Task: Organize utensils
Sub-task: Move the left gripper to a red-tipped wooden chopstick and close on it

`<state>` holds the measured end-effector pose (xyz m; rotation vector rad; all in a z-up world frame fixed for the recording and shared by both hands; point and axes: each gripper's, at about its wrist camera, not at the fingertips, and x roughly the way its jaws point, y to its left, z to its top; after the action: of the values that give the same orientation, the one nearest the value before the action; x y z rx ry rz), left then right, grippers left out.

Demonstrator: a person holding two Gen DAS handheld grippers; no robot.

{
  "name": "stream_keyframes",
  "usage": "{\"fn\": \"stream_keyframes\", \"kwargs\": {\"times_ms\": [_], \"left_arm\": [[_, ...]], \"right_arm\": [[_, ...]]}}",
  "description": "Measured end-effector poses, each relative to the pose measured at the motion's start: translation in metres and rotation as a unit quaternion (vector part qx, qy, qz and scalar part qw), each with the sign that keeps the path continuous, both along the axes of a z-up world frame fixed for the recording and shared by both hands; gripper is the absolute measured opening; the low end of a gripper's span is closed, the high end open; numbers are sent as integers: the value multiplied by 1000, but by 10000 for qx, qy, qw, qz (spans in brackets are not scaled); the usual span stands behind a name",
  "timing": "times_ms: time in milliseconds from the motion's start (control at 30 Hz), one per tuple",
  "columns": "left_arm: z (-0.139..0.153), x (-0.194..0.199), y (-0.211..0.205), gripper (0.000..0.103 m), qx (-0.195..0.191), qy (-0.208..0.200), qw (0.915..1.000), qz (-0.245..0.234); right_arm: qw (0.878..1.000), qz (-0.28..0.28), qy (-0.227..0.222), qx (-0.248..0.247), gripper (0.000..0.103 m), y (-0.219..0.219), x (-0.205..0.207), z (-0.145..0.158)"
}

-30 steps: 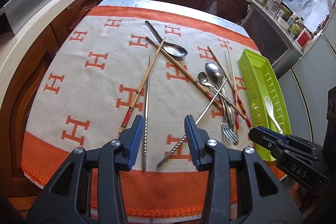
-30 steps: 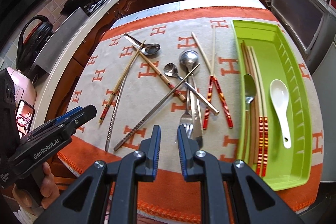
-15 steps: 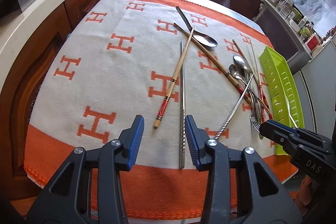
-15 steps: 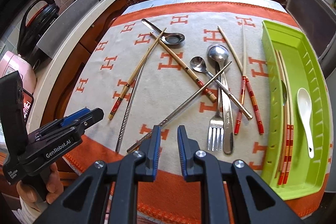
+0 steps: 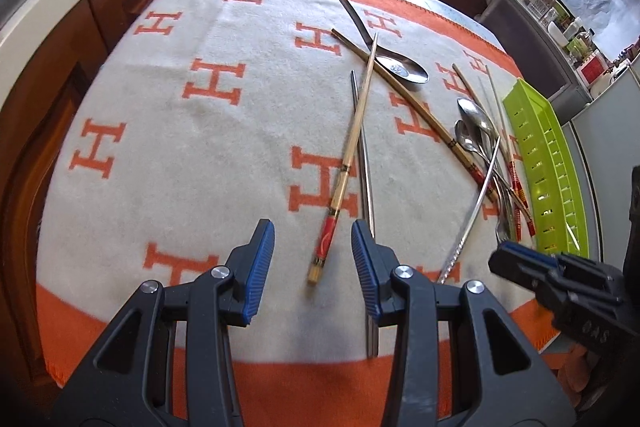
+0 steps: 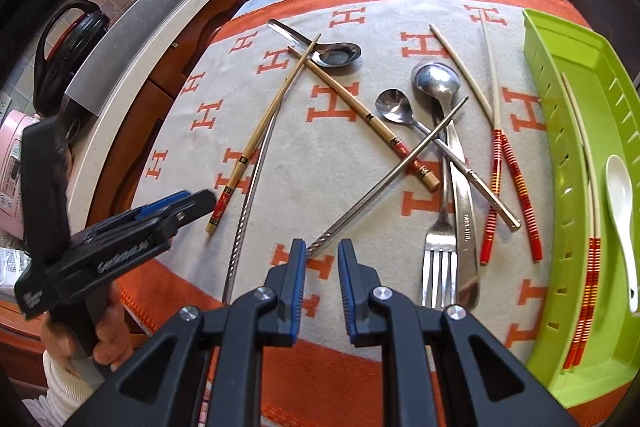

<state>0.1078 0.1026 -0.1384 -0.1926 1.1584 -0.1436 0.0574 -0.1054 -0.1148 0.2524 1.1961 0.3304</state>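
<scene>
I hold the left gripper [image 5: 312, 267] low over the blanket [image 5: 200, 155], jaws apart astride the red-ended bamboo chopstick [image 5: 344, 175] beside a steel chopstick [image 5: 365, 167], while my right gripper [image 6: 322, 267], nearly closed and empty, hovers near the green tray [image 6: 600, 147].

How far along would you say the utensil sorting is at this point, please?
Early. Done: the green tray holds a white spoon and one chopstick pair. In hand: nothing; left gripper brackets a wooden chopstick; right gripper is empty. Left: spoons, fork and chopsticks.
</scene>
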Motion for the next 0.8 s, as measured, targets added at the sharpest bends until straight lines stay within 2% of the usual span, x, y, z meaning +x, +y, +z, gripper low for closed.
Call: {"fn": "stream_keyframes", "kwargs": {"times_ms": [133,300,467,500,567,667,800], "left_arm": [[-12,22,-11,37,195,80,9997,-91],[-14,38,-31,37,577,-33,9980,-259],[-16,51,-53,35,1118,-163,9925,-462],[-16,53,-56,23,1101,-195,9924,-510],[-16,53,-59,6,1045,-217,9925,-599],[-15,52,-59,4,998,-282,9930,-558],[-12,43,-43,4,668,-289,9970,-267]], "right_arm": [[10000,-2,-6,46,16,-2,0,-1],[10000,-12,16,78,16,-5,0,-3],[10000,39,15,36,16,0,2,-5],[10000,50,15,27,16,0,2,-5],[10000,65,3,8,16,3,4,-5],[10000,76,-13,8,16,5,6,-4],[9999,111,-66,38,16,10,13,-2]]}}
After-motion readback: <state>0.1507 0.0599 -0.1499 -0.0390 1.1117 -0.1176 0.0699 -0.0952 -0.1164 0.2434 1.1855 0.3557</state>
